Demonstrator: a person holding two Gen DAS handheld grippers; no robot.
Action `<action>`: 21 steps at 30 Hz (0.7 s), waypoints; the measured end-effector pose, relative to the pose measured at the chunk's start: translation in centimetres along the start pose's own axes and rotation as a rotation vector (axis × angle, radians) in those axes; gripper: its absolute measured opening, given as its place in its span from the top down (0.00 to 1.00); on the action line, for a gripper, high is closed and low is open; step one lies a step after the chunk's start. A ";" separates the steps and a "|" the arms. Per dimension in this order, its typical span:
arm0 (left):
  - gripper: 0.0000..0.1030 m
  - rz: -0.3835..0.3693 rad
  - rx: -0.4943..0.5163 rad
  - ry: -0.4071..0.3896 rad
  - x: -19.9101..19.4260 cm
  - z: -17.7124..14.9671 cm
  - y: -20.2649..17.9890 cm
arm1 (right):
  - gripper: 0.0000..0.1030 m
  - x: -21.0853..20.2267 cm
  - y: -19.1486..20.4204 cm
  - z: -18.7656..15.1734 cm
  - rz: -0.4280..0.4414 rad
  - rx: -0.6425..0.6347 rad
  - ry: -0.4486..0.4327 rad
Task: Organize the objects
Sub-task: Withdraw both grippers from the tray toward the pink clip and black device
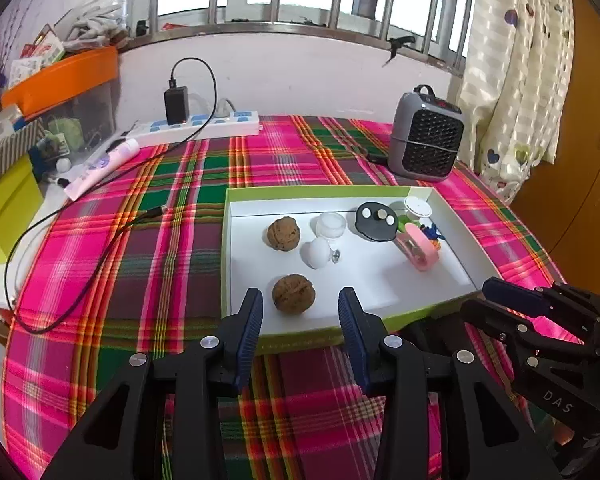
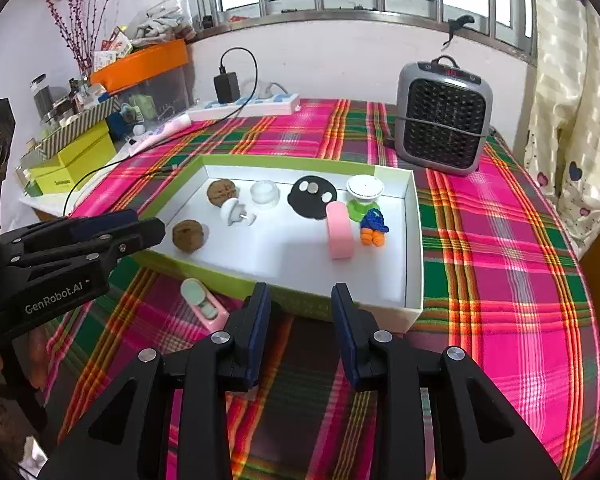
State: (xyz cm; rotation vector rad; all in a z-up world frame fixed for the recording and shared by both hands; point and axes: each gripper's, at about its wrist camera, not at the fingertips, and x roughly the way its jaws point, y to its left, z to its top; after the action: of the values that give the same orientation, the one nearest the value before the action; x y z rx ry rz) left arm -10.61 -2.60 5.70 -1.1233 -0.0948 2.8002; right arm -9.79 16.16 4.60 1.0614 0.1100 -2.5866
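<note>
Both grippers hovered empty near the box lid [image 2: 414, 240]: left gripper [image 1: 300, 308] and right gripper [image 2: 300, 300] with jaws parted. The pink-and-mint case [image 2: 204, 304] lay outside, beside the rim; approaching low and straddling it squarely seemed advisable.

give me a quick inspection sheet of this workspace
surface: plaid cloth over the table
job's things: white tray holds two walnuts, a black disc, a pink case; another pink case lies outside on the cloth
clutter: boxes and an orange bin at the left
grippers: left gripper and right gripper both open, empty
cables: black charger cable across the cloth, power strip
surroundings: grey heater, barred window, curtain
</note>
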 end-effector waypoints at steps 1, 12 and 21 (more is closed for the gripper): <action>0.63 0.001 -0.003 -0.001 -0.2 -0.1 0.0 | 0.68 -0.1 0.1 0.0 0.000 0.003 -0.002; 0.63 -0.010 -0.022 0.039 -0.2 -2.0 0.4 | 0.68 1.4 1.7 -2.2 0.078 0.012 0.093; 0.62 -0.046 -0.028 0.070 0.2 -2.5 -0.1 | 0.62 2.5 2.7 -3.3 0.044 -0.028 0.135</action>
State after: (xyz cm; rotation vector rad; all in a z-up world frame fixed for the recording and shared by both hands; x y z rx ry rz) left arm -8.96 -2.45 3.76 -1.2080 -0.1519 2.7249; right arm -8.32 13.61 0.70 1.2133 0.1533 -2.4659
